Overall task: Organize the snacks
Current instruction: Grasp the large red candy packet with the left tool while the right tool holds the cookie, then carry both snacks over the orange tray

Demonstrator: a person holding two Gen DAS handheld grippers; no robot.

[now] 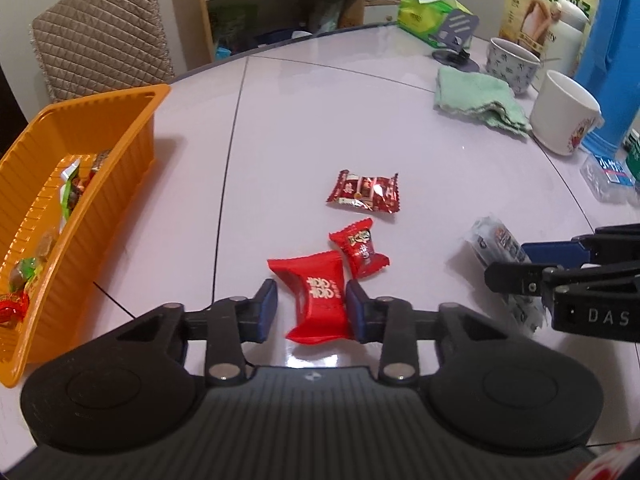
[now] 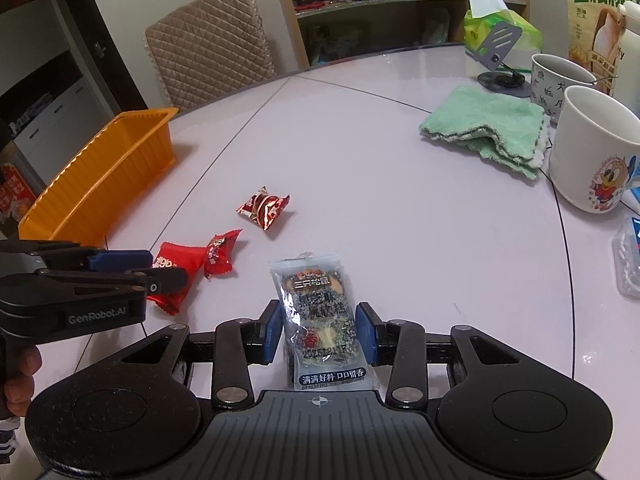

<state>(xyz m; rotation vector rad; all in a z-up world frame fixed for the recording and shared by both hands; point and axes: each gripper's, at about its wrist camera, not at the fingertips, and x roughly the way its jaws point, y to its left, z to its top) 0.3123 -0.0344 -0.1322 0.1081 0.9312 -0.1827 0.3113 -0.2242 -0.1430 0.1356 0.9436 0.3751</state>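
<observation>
My left gripper (image 1: 312, 304) is open around a bright red snack packet (image 1: 320, 296) that lies on the white table; the right pad touches it, the left pad stands apart. A small red candy (image 1: 360, 248) and a dark red wrapped snack (image 1: 364, 191) lie just beyond. My right gripper (image 2: 320, 330) is open around a clear packet of black sesame cake (image 2: 320, 320), with small gaps on both sides. The orange basket (image 1: 120, 184) at the left holds several wrapped snacks. It also shows in the right wrist view (image 2: 100, 184).
A green cloth (image 2: 484, 128), two mugs (image 2: 592, 152), a phone stand (image 2: 500, 56), a tissue pack, a snack box and a blue container crowd the table's right and far side. A clear plastic box (image 2: 628, 256) sits at the right edge. A padded chair (image 2: 208, 48) stands behind the table.
</observation>
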